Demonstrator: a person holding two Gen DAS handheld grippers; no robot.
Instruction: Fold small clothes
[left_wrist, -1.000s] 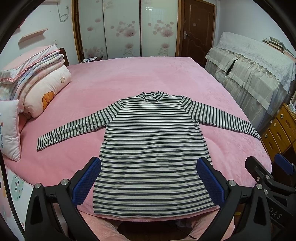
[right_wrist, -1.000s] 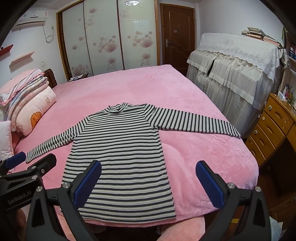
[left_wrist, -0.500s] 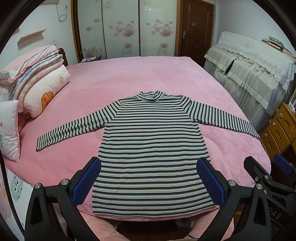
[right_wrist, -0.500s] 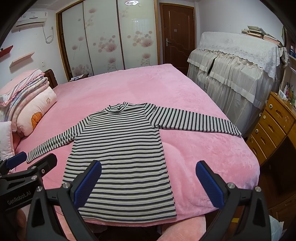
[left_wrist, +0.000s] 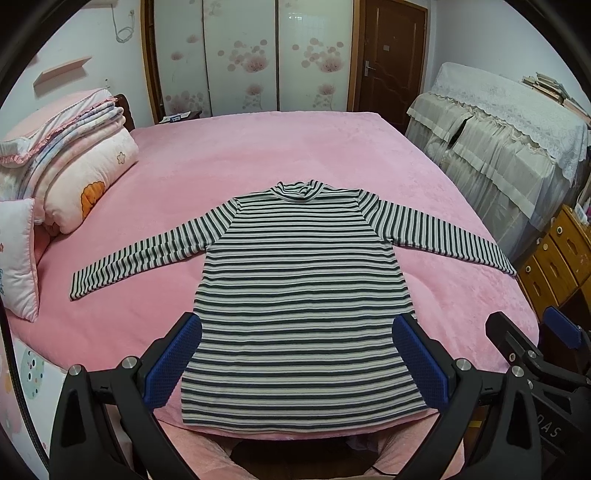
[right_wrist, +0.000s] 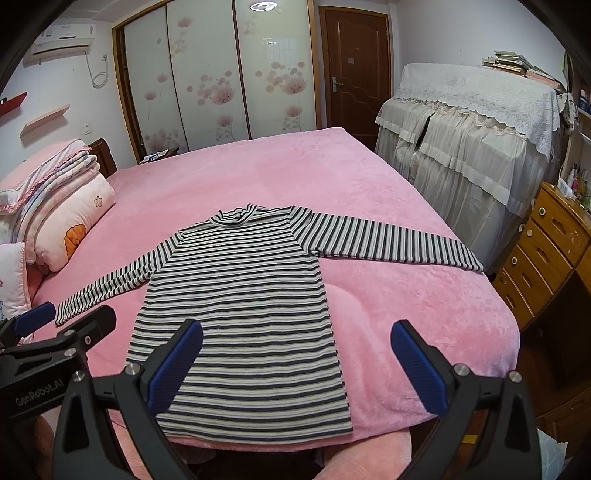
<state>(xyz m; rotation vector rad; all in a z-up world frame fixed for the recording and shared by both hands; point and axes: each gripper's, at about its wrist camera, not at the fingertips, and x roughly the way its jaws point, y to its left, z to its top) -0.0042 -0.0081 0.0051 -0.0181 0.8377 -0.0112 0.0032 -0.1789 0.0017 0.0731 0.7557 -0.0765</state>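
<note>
We see the striped top (left_wrist: 301, 306) lying flat on the pink bed (left_wrist: 258, 155), sleeves out, hem at the near edge. Our left tool (left_wrist: 297, 354) and right tool (right_wrist: 297, 354) hover above that edge, both spread wide, holding and touching nothing.

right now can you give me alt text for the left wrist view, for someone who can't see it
A striped long-sleeved top lies flat and unfolded on a pink bed, both sleeves spread wide, hem nearest the camera. The left gripper hangs over the hem with jaws wide open, holding nothing; folded bedding is stacked at the left.
</note>
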